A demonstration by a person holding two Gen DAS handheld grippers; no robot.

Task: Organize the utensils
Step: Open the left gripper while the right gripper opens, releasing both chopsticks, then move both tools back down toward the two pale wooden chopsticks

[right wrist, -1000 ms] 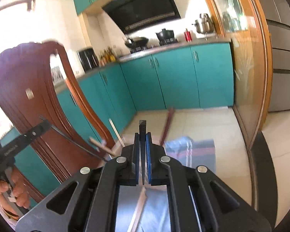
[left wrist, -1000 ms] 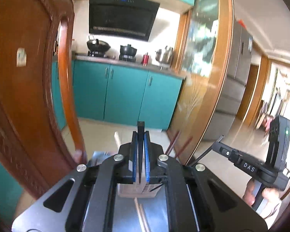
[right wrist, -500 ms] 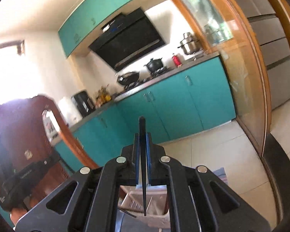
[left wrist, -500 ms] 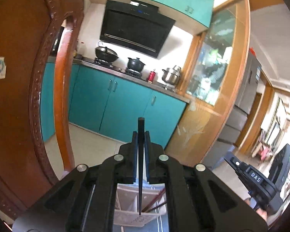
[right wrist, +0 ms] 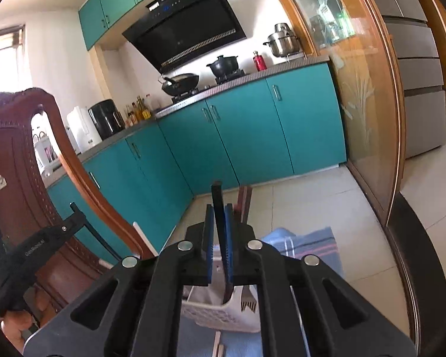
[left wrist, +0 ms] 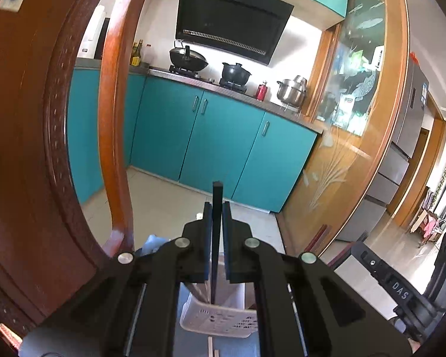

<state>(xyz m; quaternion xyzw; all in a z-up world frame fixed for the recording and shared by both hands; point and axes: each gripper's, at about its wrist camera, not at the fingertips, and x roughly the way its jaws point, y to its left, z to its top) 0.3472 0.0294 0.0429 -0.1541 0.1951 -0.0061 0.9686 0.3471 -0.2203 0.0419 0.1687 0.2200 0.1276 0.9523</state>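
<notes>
Above the white slotted basket (left wrist: 220, 318), clamping one dark chopstick (left wrist: 216, 238) in the left gripper (left wrist: 216, 208) and another dark chopstick (right wrist: 220, 232) in the right gripper (right wrist: 218, 211), each claw squeezed tight on its stick, lower tips already dipping inside the basket rim. Judging the step as dropping both sticks in: keeping them near upright, lowering until the tips are well inside one compartment, clearing the fork (right wrist: 246, 299) standing there, then letting go gently so nothing bounces out. Reading "DAS" on the other gripper's body in the left view; lettering in the right view too blurred to make out.
</notes>
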